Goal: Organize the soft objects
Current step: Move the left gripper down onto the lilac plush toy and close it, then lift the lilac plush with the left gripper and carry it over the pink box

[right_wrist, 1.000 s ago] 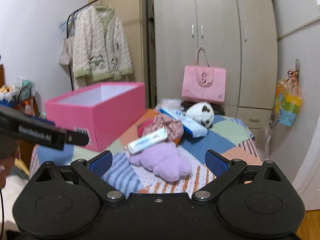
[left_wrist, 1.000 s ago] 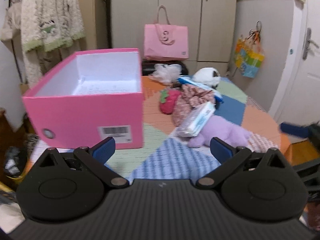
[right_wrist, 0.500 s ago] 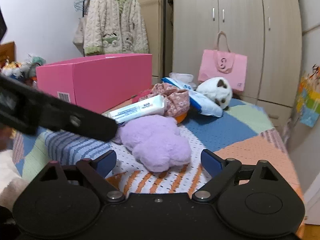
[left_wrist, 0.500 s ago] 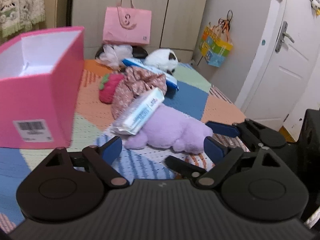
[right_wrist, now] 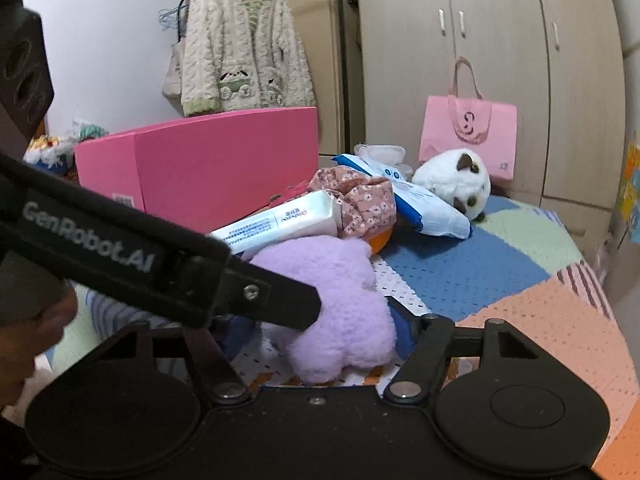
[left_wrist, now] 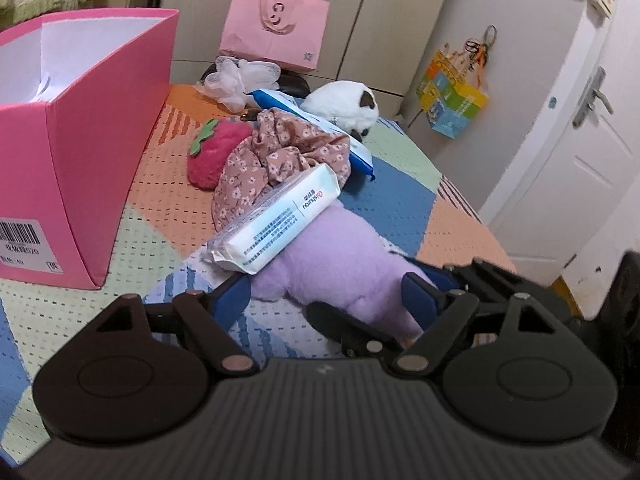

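Note:
A purple plush toy (left_wrist: 340,264) (right_wrist: 332,292) lies on the patchwork bed cover (left_wrist: 400,204), with a white tissue pack (left_wrist: 280,224) leaning on its far end. My left gripper (left_wrist: 326,298) is closing, and both blue pads touch the toy's sides. My right gripper (right_wrist: 320,334) is also closing around the toy from the right; its right pad meets the fur and its left pad is partly hidden behind the left gripper's body (right_wrist: 160,264). A pink open box (left_wrist: 100,140) stands at the left.
Behind the toy lie a floral cloth (left_wrist: 280,152), a red strawberry plush (left_wrist: 216,152), a blue wipes pack (right_wrist: 420,208) and a white panda plush (left_wrist: 344,108). A pink bag (left_wrist: 276,28) leans on the wardrobe. A door stands at the right.
Both grippers came down and forward to the purple toy, and their jaws narrowed around it. The left gripper swung right, away from the pink box.

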### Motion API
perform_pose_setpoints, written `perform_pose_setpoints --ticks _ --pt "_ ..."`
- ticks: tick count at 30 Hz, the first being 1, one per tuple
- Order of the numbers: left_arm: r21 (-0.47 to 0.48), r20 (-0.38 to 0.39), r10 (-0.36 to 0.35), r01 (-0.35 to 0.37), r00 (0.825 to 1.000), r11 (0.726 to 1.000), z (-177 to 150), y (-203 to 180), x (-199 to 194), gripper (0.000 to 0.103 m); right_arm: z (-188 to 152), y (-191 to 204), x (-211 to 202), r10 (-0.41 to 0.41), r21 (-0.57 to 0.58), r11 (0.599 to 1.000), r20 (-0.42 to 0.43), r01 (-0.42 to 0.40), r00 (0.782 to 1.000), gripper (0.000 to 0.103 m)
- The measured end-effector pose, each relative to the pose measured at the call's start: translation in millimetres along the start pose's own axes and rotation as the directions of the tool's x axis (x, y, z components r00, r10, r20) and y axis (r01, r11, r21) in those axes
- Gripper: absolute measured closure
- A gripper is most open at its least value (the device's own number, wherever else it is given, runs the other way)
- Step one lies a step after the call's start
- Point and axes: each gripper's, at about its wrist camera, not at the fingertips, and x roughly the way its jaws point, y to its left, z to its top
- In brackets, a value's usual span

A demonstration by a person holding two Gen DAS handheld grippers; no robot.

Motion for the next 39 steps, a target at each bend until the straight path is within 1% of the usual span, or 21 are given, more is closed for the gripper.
perform_pose_setpoints --ticks 3,6,9,12,14,19,26,29,34,39 --pt "-0.038 0.012 0.007 -0.006 1.000 0.999 1.2 0.8 2.4 0.018 -0.9 3.0 0.1 -0.018 0.016 1.000 0.000 0.018 1.000 0.034" --pt "-0.041 0.028 0.019 -0.018 0.999 0.999 0.3 -0.2 3.5 0.019 -1.4 6.6 -0.7 -0.028 0.032 0.999 0.003 0.028 1.000 0.037" --pt "-0.037 0.032 0.018 -0.017 0.999 0.999 -1.2 -1.0 2.2 0.025 -2.0 7.5 -2.6 -0.026 0.067 0.997 0.006 0.025 1.000 0.040" --pt "-0.026 0.032 0.014 -0.013 0.999 1.000 -2.8 -3.1 0.3 0.031 -1.5 8.6 -3.2 -0.043 0.083 0.996 0.002 0.042 0.999 0.043" --pt "-0.013 0.031 0.011 -0.011 0.999 1.000 -4.1 -6.1 -0.9 0.032 -1.5 10.0 -3.8 -0.058 0.094 0.994 -0.002 0.058 0.998 0.046" --pt "0.013 0.027 -0.011 0.011 1.000 1.000 -6.5 -13.8 -4.3 0.038 -1.8 9.0 -9.0 -0.078 0.138 0.987 -0.009 0.079 0.997 0.048" --pt "0.040 0.016 -0.035 0.035 0.999 0.999 -10.8 -22.6 -9.0 0.039 -3.0 11.1 -19.4 -0.113 0.161 0.980 -0.022 0.115 0.993 0.049" --pt "0.045 -0.014 -0.062 0.062 0.998 0.997 -13.3 -26.3 -9.3 0.040 -3.5 11.2 -22.7 -0.123 0.178 0.976 -0.027 0.126 0.992 0.049" --pt "0.052 -0.013 -0.065 0.065 0.998 0.997 -16.3 -31.1 -14.9 0.040 -3.7 13.2 -29.4 -0.132 0.208 0.969 -0.030 0.136 0.991 0.049" --pt "0.073 0.013 -0.059 0.058 0.998 0.996 -17.7 -35.2 -26.0 0.041 -2.1 16.9 -36.9 -0.140 0.218 0.966 -0.025 0.142 0.990 0.049"
